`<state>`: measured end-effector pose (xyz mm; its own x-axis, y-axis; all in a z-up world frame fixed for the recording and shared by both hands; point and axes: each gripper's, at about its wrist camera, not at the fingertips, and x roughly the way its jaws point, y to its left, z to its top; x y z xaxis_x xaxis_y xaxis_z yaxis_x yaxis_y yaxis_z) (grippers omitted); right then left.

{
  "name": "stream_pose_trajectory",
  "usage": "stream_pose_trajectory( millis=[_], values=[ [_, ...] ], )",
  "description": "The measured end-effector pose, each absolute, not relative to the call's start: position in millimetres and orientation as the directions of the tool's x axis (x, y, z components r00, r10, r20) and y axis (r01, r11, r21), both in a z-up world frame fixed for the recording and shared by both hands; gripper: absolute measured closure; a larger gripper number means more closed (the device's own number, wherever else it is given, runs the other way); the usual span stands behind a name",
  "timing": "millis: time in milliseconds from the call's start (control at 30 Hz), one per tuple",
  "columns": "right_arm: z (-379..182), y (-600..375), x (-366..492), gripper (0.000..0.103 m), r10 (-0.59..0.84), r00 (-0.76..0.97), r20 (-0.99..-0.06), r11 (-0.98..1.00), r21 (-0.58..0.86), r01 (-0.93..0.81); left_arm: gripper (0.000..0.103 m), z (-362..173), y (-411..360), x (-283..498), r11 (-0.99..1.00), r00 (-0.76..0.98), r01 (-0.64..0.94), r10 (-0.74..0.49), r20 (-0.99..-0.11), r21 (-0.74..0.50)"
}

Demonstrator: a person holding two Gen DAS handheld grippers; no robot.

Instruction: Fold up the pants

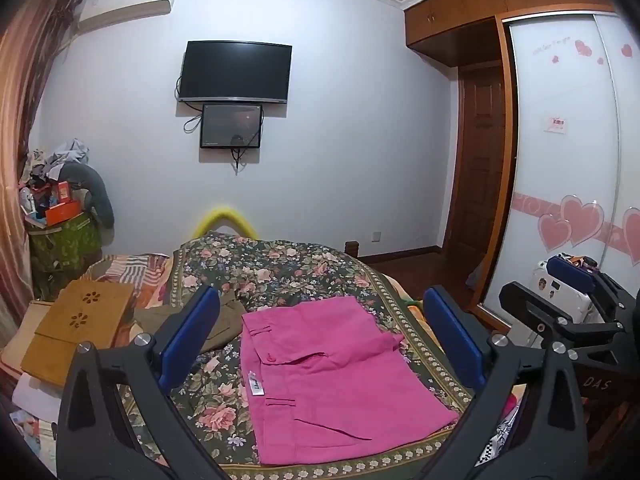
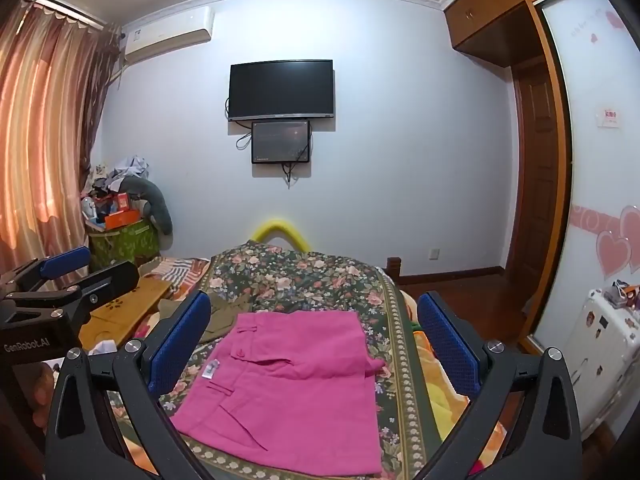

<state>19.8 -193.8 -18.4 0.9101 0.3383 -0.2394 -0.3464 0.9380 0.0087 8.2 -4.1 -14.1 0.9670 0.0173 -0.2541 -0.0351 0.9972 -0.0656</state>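
Bedroom, floral bed (image 1: 304, 268) up front, and the pink pants (image 1: 332, 376) lie on it as one compact folded rectangle, looking done or nearly so. They sit just below and ahead of two hand-held grippers, left hand-held gripper (image 1: 320, 344) and right hand-held gripper (image 2: 316, 344), both spread wide, holding nothing. One olive garment (image 1: 224, 316) lies beyond-left.
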Motion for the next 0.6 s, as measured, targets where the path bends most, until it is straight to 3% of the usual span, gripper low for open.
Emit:
stream_pose_trajectory(
  millis=[600],
  values=[
    [-15.7,-192.9,18.4,0.0,0.341,0.91,-0.237,0.937,0.012,-0.348,0.0,-11.3,-3.7,7.1,0.998,0.968,-0.036,0.023,-0.251,-0.048]
  ],
)
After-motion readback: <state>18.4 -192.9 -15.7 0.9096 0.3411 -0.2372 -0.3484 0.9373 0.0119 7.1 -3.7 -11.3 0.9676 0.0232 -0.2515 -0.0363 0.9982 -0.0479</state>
